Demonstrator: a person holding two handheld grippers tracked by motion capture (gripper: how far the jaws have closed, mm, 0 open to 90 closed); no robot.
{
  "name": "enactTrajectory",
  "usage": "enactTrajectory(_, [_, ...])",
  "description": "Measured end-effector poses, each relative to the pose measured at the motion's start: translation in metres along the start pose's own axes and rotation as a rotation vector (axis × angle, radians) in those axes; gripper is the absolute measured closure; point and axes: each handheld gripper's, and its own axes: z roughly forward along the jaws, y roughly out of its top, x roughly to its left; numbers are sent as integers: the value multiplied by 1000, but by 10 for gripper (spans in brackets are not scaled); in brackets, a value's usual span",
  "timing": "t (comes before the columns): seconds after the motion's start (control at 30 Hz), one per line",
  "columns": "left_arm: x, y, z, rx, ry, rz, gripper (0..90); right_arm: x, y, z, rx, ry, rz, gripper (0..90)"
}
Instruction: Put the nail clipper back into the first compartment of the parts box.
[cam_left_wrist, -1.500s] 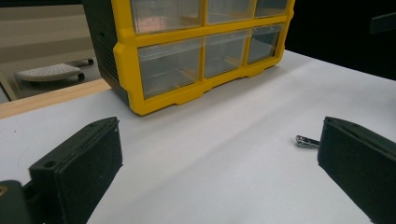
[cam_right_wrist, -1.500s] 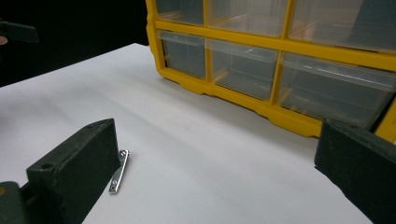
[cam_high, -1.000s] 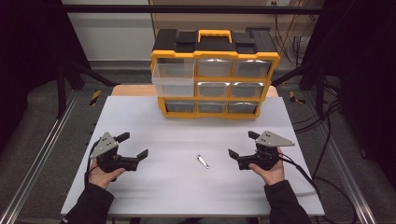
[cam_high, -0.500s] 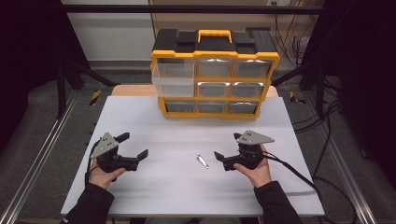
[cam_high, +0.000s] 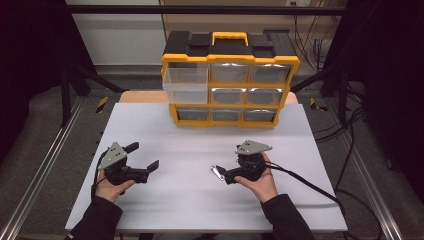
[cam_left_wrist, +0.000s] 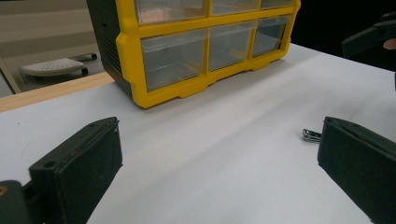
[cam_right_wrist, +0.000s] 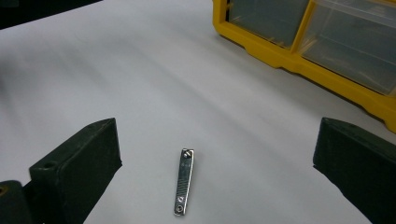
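A small metal nail clipper (cam_high: 216, 172) lies flat on the white table (cam_high: 200, 205), a little in front of the table's middle. My right gripper (cam_high: 225, 165) is open, and its jaws point left with the clipper just off their tips. In the right gripper view the nail clipper (cam_right_wrist: 184, 181) lies on the table between the wide-spread jaws of the right gripper (cam_right_wrist: 218, 128). My left gripper (cam_high: 144, 156) rests open at the front left, well apart from the clipper. In the left gripper view the left gripper (cam_left_wrist: 219, 126) holds nothing, and the nail clipper (cam_left_wrist: 310, 135) peeks out beside the right jaw.
A yellow and black drawer organizer (cam_high: 230, 85) with clear drawers stands at the table's back edge. Its upper left drawer (cam_high: 185, 86) is pulled out a little. Cables (cam_high: 310, 185) trail from the right gripper over the table's right side.
My right gripper has moved left across the table until its open jaws reach the nail clipper. The left gripper and the clipper have not moved.
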Motion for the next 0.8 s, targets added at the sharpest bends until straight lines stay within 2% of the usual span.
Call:
enactTrajectory(0.13, [0, 0, 0, 2, 1, 0, 0, 3, 1, 5, 9, 7, -6, 13])
enactTrajectory(0.2, [0, 0, 0, 1, 2, 0, 0, 5, 1, 9, 26, -8, -17, 16])
enactTrajectory(0.43, [0, 0, 0, 4, 3, 2, 0, 9, 2, 21, 60, -11, -28, 19])
enactTrajectory(0.63, [0, -1, 0, 4, 4, 2, 0, 8, 0, 31, 87, -7, -17, 24])
enactTrajectory(0.8, [0, -1, 1, 7, 3, 3, 0, 10, -1, 44, 132, -6, -14, 36])
